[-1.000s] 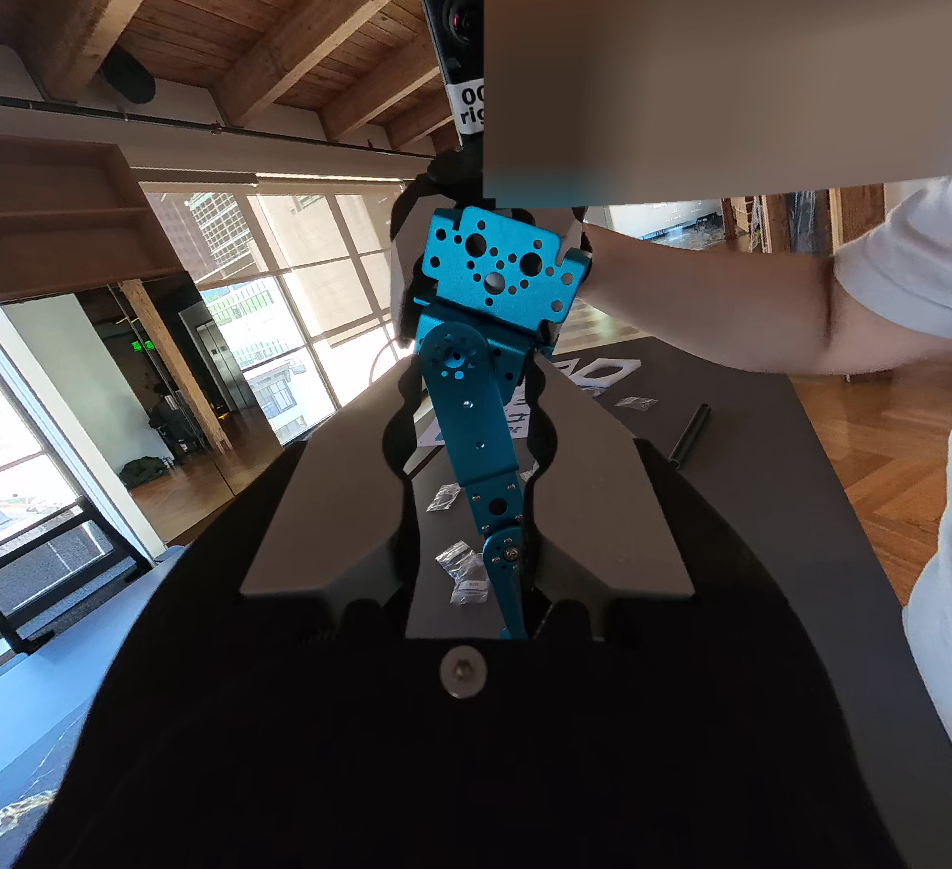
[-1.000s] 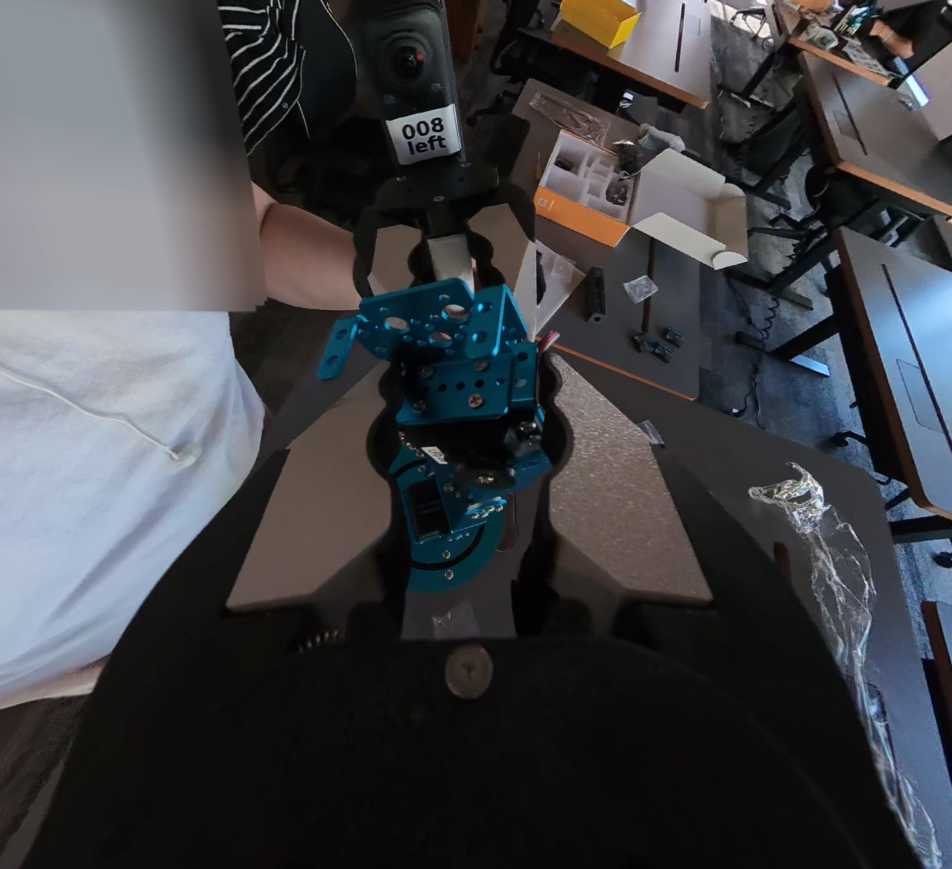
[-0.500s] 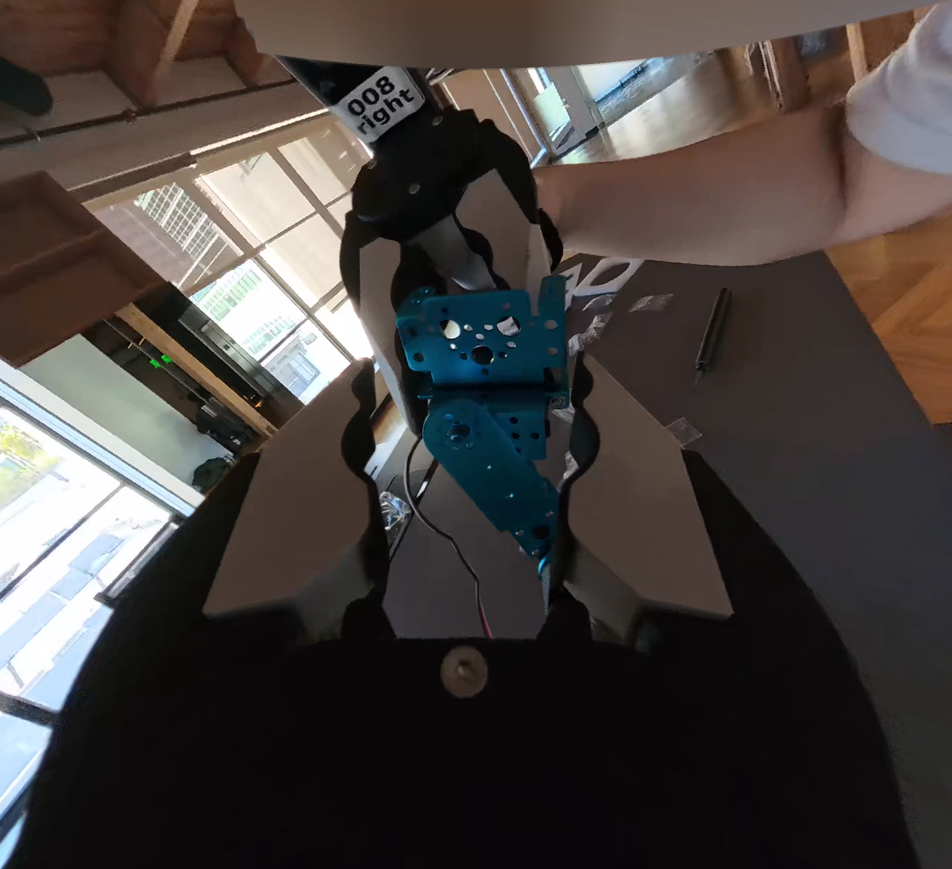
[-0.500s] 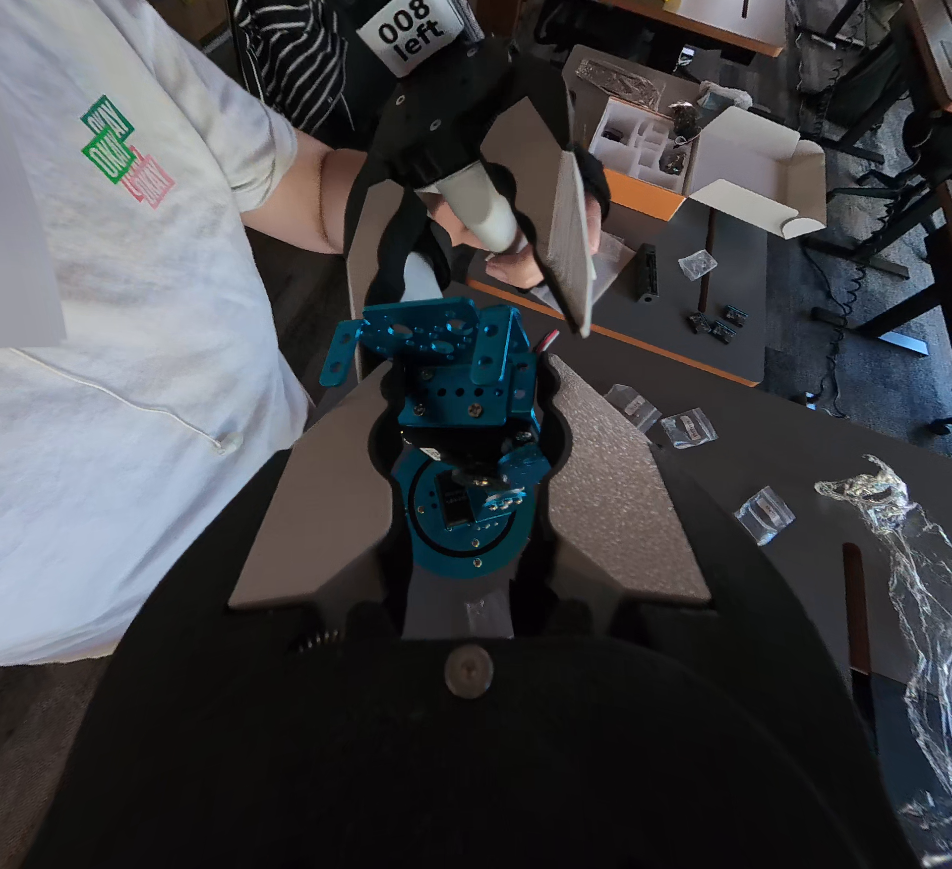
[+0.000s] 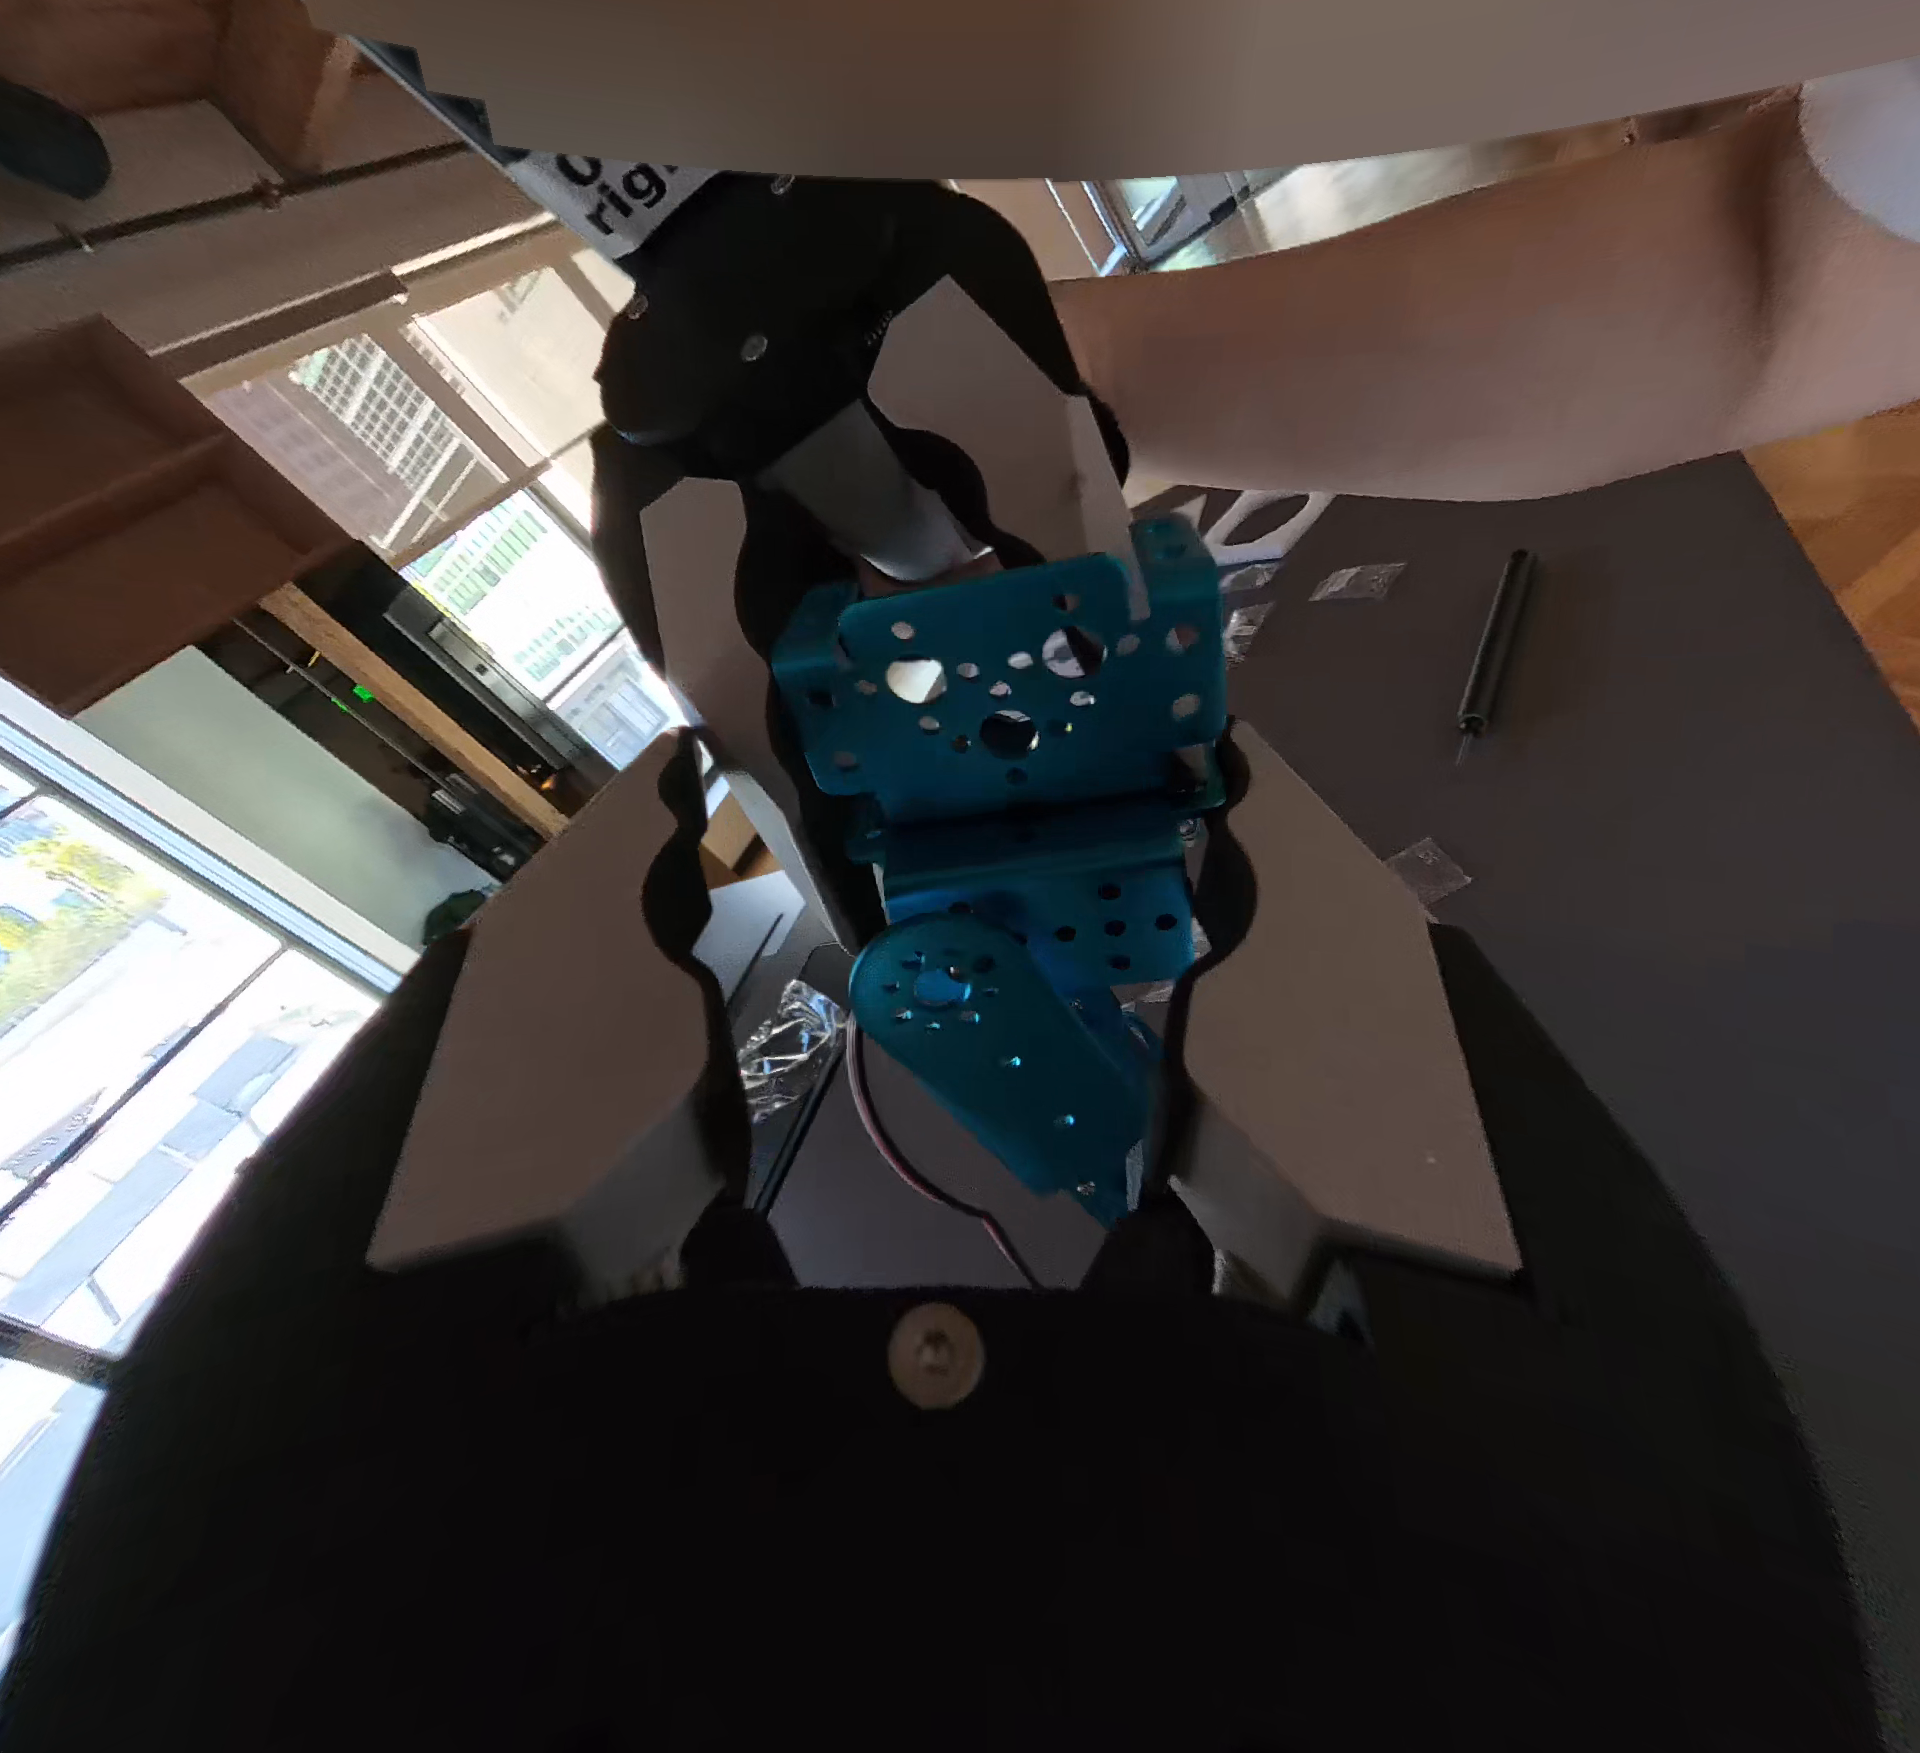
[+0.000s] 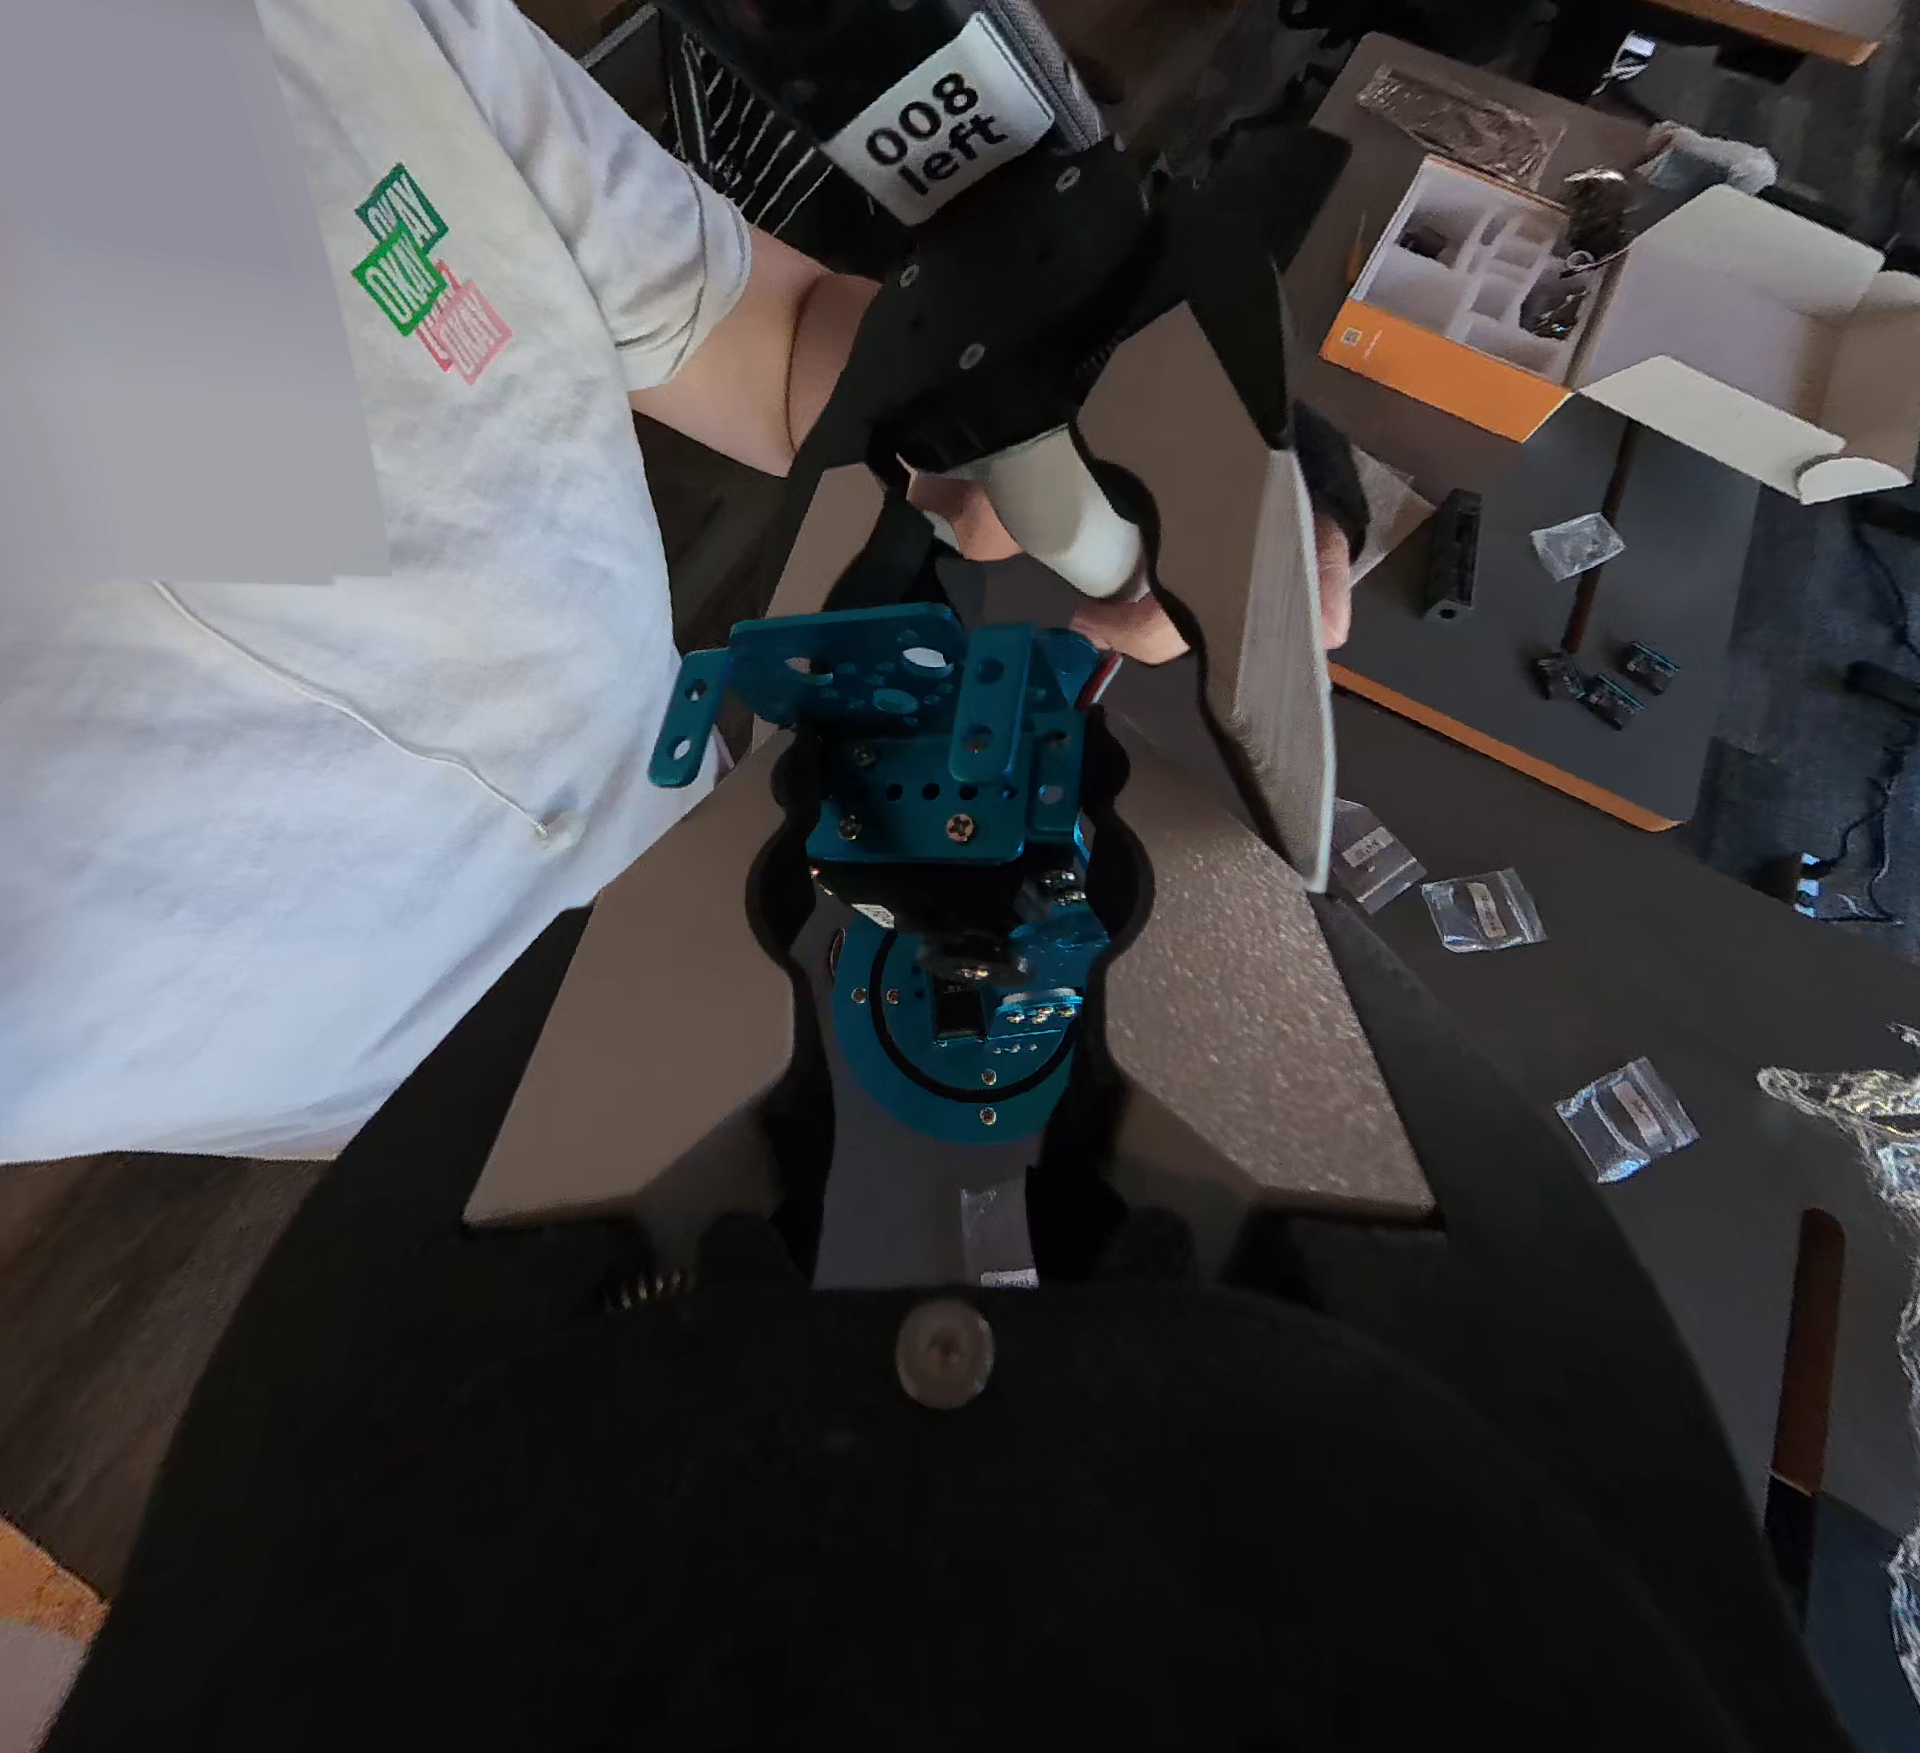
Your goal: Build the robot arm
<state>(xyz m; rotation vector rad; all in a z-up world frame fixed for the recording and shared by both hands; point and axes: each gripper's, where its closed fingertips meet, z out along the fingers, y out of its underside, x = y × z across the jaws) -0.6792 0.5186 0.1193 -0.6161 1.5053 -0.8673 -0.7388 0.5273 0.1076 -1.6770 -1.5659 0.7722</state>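
A blue metal servo bracket assembly (image 6: 914, 799) with many holes and a round base sits between my right gripper's (image 6: 940, 758) jaws, which are shut on it. In the left wrist view the same assembly (image 5: 997, 695) hangs between my left gripper's (image 5: 956, 747) wide-open jaws, close to the right finger (image 5: 1320, 955). A red and white wire (image 5: 914, 1173) trails from it. The two grippers face each other. The left gripper's grey finger (image 6: 1283, 664) shows spread open above the assembly.
A dark table (image 5: 1558, 872) lies below with a black screwdriver-like tool (image 5: 1496, 643), small plastic bags (image 6: 1481, 914) and crumpled clear wrap (image 6: 1860, 1111). An open cardboard box (image 6: 1455, 353) stands behind. A person's white shirt (image 6: 312, 768) and forearm (image 5: 1455, 332) are close. There is about 4 cm between the tips of the two grippers.
My left gripper has let go of the blue assembly's arm and its jaws have spread wide. My right gripper has stayed shut on the assembly, and the left gripper has moved closer to it.
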